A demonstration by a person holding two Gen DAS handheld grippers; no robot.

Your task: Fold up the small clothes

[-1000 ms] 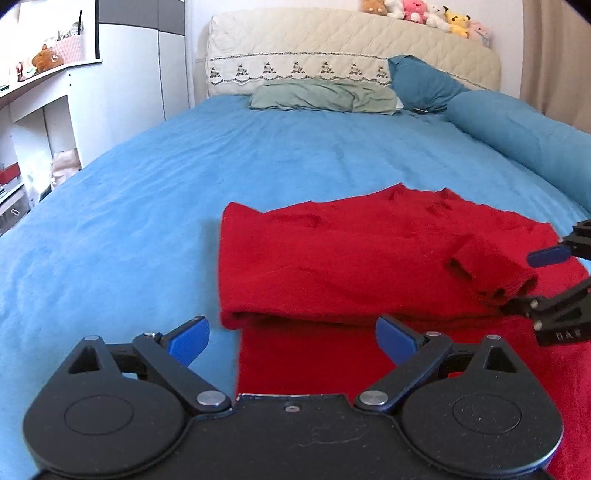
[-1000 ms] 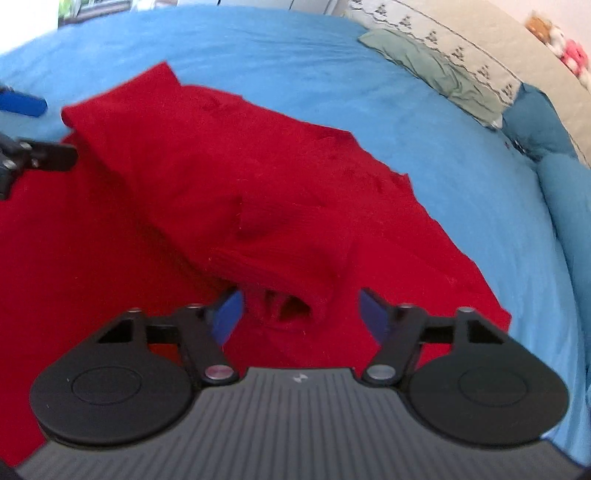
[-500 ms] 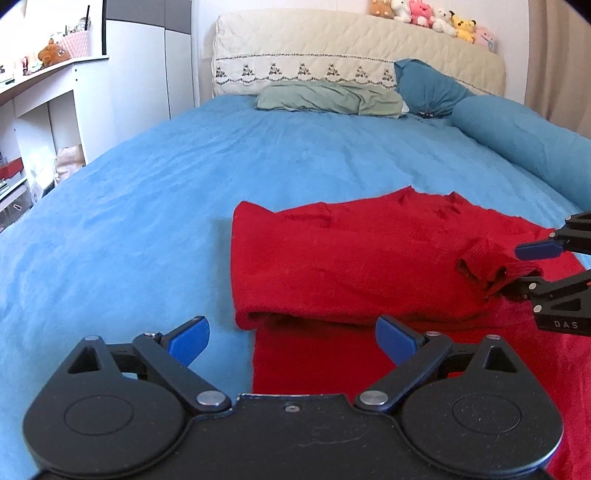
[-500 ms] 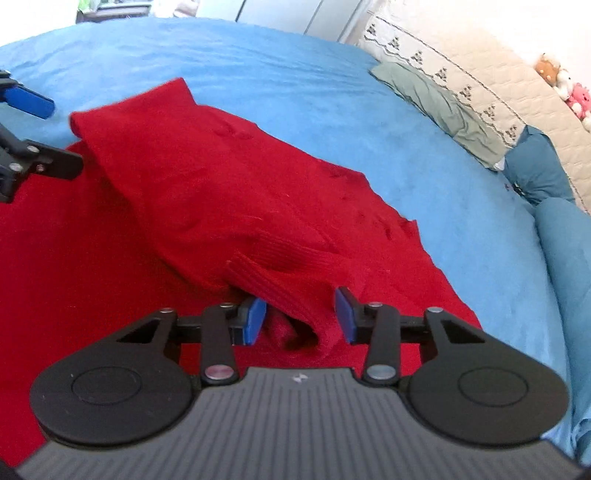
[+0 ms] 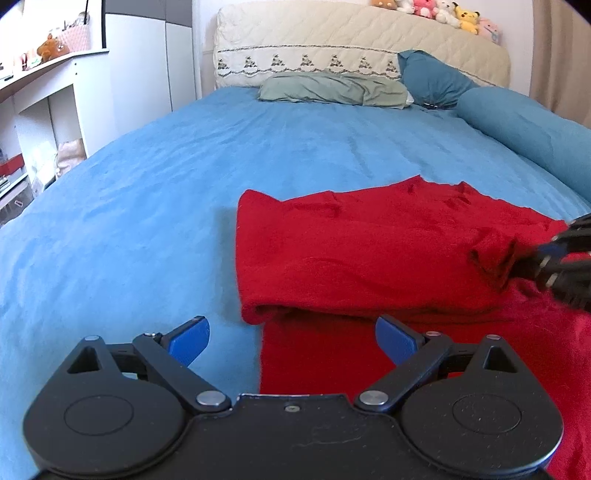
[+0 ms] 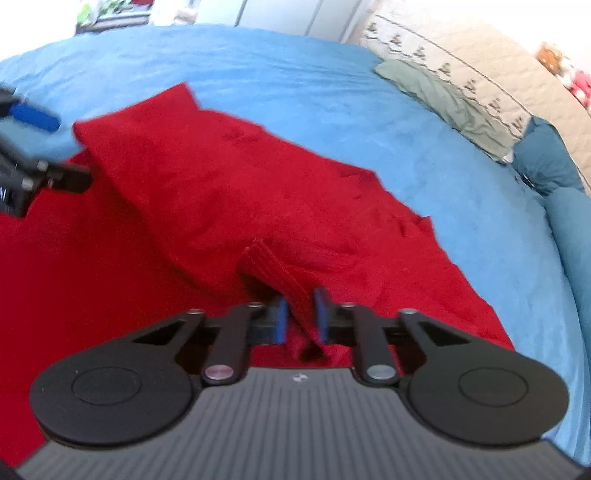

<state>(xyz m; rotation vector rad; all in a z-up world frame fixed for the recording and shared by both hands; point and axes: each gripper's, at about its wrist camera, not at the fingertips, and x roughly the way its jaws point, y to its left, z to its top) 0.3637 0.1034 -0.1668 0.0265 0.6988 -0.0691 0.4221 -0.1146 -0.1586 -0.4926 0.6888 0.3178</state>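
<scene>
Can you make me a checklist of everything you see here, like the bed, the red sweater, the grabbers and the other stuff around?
Surface: blue bedspread, mostly smooth.
Job's things: red sweater lying on the bed, one side folded over; its ribbed cuff is lifted.
Clutter: green pillow, teal cushion and teal bolster at the head of the bed.
Grippers: left gripper open, over the sweater's near edge, holding nothing; right gripper has just closed on the cuff.
Cables: nothing seen.
Surroundings: quilted headboard with plush toys on top, white shelf unit, curtain.
</scene>
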